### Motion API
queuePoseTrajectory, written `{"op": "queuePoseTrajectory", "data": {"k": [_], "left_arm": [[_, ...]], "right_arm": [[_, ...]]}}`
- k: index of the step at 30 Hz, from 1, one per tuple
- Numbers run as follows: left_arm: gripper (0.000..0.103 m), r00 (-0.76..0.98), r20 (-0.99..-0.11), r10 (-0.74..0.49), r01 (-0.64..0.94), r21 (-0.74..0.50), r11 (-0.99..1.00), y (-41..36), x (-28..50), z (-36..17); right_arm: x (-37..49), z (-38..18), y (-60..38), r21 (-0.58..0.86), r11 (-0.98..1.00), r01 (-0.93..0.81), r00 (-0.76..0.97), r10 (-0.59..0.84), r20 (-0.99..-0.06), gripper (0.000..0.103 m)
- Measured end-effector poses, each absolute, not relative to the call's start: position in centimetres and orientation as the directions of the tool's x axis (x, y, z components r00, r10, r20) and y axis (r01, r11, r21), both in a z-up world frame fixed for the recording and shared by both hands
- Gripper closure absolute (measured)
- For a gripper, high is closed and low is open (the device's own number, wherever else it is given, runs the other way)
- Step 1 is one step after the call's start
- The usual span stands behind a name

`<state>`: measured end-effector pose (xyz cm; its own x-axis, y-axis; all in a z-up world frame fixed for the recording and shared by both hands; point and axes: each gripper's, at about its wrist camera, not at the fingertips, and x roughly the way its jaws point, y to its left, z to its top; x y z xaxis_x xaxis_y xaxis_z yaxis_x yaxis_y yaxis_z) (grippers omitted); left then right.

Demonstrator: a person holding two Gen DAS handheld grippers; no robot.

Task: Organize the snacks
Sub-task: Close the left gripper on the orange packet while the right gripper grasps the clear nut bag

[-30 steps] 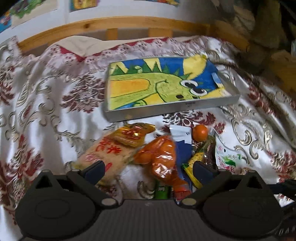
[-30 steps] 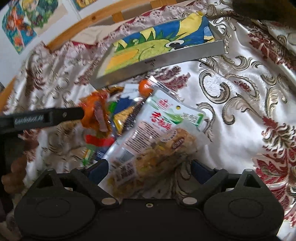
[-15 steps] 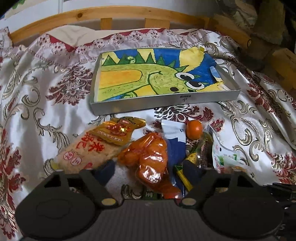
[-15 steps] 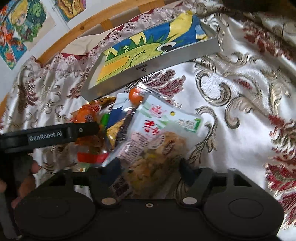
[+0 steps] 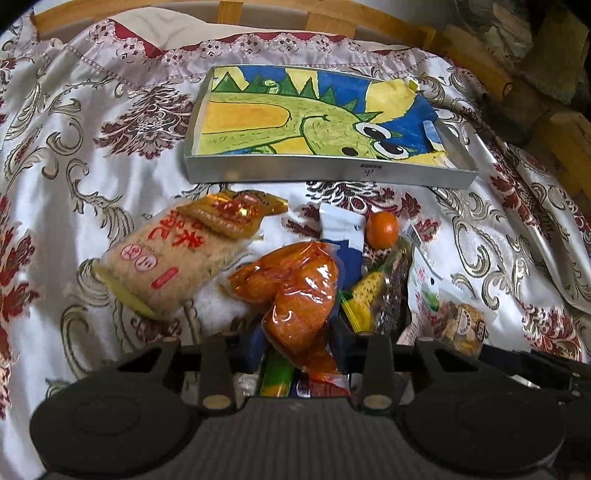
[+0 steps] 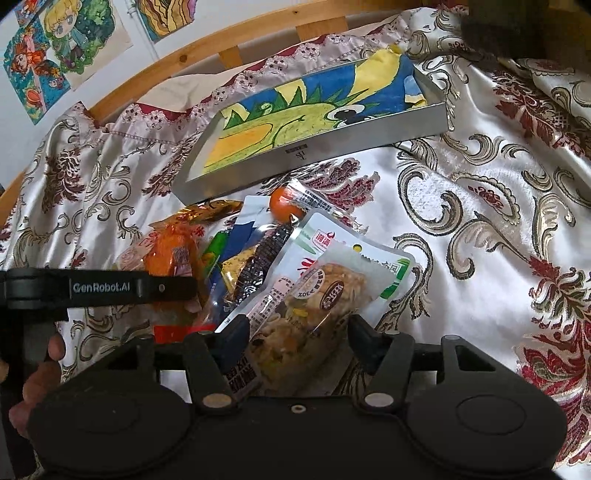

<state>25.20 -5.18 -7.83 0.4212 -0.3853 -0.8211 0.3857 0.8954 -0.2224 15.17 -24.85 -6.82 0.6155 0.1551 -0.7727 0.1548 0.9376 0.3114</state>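
A pile of snacks lies on the patterned bedspread before a metal tray (image 5: 332, 172) lined with a dinosaur drawing; the tray also shows in the right wrist view (image 6: 314, 151). My left gripper (image 5: 295, 345) is shut on an orange clear-wrapped snack pack (image 5: 295, 291). My right gripper (image 6: 295, 332) is shut on a white and green chicken-feet pouch (image 6: 325, 291), which also shows in the left wrist view (image 5: 447, 314). Nearby lie a rice-cracker bag (image 5: 166, 266), a gold packet (image 5: 232, 214), a small orange (image 5: 382, 229) and a blue and white pouch (image 5: 343, 236).
A wooden bed rail (image 5: 369, 26) runs behind the tray. Cartoon pictures (image 6: 55, 55) hang on the wall. The left gripper's arm (image 6: 99, 288) crosses the left of the right wrist view. Bare bedspread (image 6: 480, 229) lies to the right of the pile.
Both grippers have moved forward into the pile and their jaws have narrowed, the left onto the orange pack, the right onto the chicken-feet pouch.
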Motion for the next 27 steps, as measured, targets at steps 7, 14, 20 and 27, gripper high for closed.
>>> {"op": "queuePoseTrajectory", "data": {"k": [7, 14, 20, 27], "left_arm": [[0.050, 0.438, -0.817, -0.375, 0.393, -0.201, 0.897, -5.3, 25.0, -7.5], [0.055, 0.441, -0.812, -0.382, 0.370, -0.223, 0.902, -5.3, 26.0, -8.0], [0.061, 0.432, -0.816, -0.384, 0.360, -0.234, 0.903, -5.4, 25.5, -8.0], [0.062, 0.406, -0.842, -0.356, 0.369, -0.206, 0.906, -5.6, 23.9, -7.2]], "right_arm": [[15.1, -7.2, -24.7, 0.338, 0.927, 0.160, 0.587, 0.186, -0.788, 0.025], [15.2, -7.3, -24.1, 0.322, 0.936, 0.144, 0.574, 0.186, -0.797, 0.029], [15.2, -7.3, -24.0, 0.307, 0.941, 0.140, 0.574, 0.176, -0.800, 0.039], [14.1, -6.7, -25.1, 0.367, 0.917, 0.157, 0.585, 0.213, -0.783, 0.054]]}}
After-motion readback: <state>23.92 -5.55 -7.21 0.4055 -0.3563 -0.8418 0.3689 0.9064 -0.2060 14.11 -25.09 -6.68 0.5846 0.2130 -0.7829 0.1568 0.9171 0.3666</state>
